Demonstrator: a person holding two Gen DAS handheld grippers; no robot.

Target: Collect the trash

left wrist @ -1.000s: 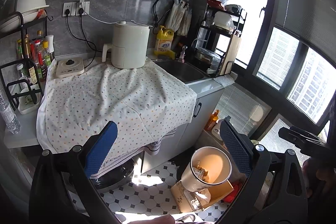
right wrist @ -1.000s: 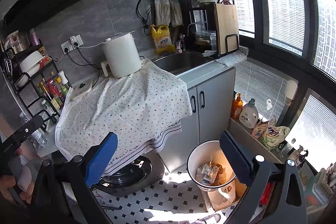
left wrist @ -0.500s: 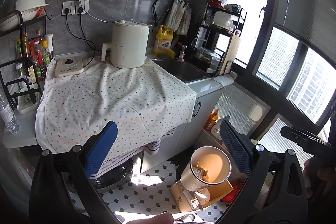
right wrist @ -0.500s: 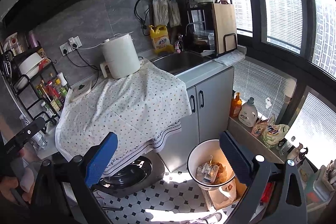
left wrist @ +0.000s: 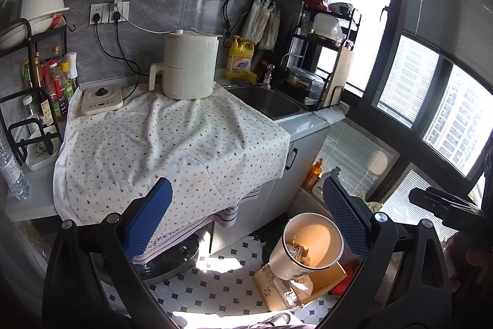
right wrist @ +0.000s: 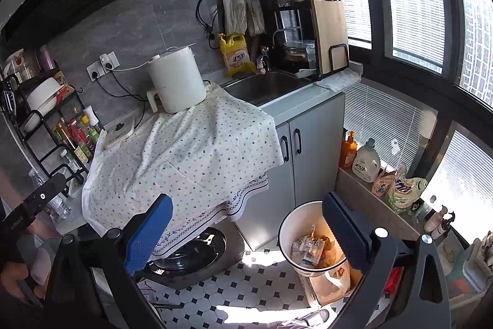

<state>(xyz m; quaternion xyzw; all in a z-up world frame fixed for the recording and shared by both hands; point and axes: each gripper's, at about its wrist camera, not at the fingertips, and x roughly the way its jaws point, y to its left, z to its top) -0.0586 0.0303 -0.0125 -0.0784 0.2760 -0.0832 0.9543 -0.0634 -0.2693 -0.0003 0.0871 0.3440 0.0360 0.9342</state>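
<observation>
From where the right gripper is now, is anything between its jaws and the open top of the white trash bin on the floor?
Nothing visible blocks it. The right gripper is open and empty, and the trash bin stands uncovered below and ahead, beside the cabinet. The hanging tablecloth is off to the left.

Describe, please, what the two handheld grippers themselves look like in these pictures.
The left gripper and the right gripper look alike: glossy black frames with silver bolts, each carrying two flat fingers faced with blue, finely dimpled pads. No cables or sleeves show.
</observation>
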